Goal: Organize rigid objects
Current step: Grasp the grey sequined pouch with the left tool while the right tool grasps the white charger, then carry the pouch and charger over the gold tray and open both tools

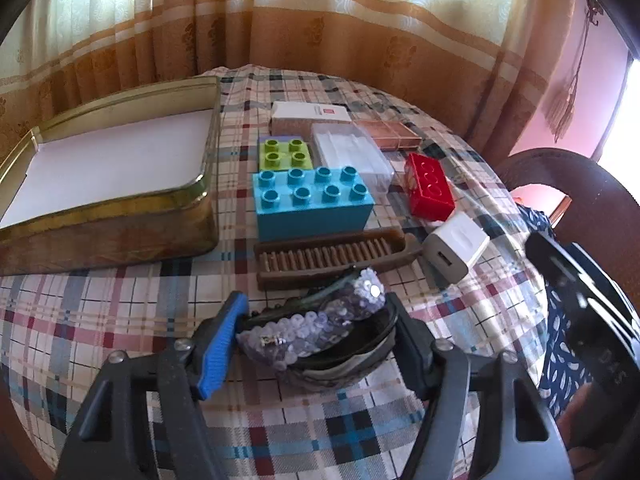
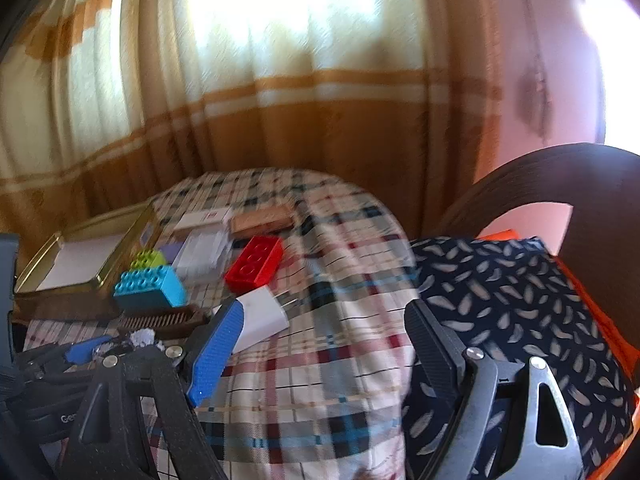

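Backlit curtain (image 2: pixel 280 40) blown out; right view blurred; fisheye edges

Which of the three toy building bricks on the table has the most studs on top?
The blue brick, which stands just behind the brown comb, shows eight studs. The green brick shows four, and the red brick shows fewer than eight.

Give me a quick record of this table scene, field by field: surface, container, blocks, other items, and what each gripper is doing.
surface: round table under a plaid cloth
container: open gold tin, white liner, nothing else visible in it
blocks: blue block, green block behind it, red block to the right
other items: brown comb, white charger, clear box
left gripper: sequined hair clip between the fingers, contact unclear
right gripper: open, empty
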`<state>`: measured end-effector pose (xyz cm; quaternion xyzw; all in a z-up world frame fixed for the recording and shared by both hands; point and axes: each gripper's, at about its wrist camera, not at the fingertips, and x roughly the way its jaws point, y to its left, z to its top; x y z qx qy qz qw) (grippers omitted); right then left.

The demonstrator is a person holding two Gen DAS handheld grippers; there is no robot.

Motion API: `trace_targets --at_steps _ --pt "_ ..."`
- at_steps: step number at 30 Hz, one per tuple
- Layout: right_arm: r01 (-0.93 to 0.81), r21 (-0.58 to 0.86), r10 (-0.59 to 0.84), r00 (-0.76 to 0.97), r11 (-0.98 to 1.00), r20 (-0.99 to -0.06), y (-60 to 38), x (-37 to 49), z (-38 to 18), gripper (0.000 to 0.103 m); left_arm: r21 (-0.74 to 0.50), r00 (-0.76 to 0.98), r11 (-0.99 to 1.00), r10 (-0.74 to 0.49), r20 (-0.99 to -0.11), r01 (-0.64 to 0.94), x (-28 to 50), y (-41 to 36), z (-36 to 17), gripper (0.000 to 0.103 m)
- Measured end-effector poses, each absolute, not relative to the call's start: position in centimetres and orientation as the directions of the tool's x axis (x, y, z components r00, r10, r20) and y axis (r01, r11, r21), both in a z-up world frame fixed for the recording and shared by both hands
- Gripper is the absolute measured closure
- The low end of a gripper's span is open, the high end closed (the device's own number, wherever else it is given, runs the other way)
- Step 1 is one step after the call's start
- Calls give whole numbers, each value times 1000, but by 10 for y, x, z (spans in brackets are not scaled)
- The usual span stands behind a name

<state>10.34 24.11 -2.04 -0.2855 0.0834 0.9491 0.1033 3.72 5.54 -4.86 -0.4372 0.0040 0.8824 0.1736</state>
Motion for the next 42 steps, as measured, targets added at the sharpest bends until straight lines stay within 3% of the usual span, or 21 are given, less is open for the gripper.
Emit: trace_targets --at_steps 7,18,22,26,35,42 --pt "-130 108 29 -760 -986 -650 225 74 -27 19 -137 -584 -939 306 -752 -315 43 46 -40 35" --pt "-86 -34 82 -649 -996 -756 205 34 -45 19 -129 -640 -958 269 -720 -257 46 5 -26 35" --pt "-55 -79 96 -653 -995 -751 200 34 -47 49 -128 -643 -959 266 -718 -253 46 2 -27 35" --pt "-68 -52 84 -650 -996 -755 202 37 -46 49 -105 -657 -957 264 -707 -271 49 4 -23 35" --pt "-52 63 0 -774 -997 -633 190 55 7 49 -128 -710 -961 267 -652 -244 44 -17 3 35" --pt "55 96 -97 -856 -994 -508 135 38 39 49 -90 -787 -988 152 -598 -123 21 -51 23 35"
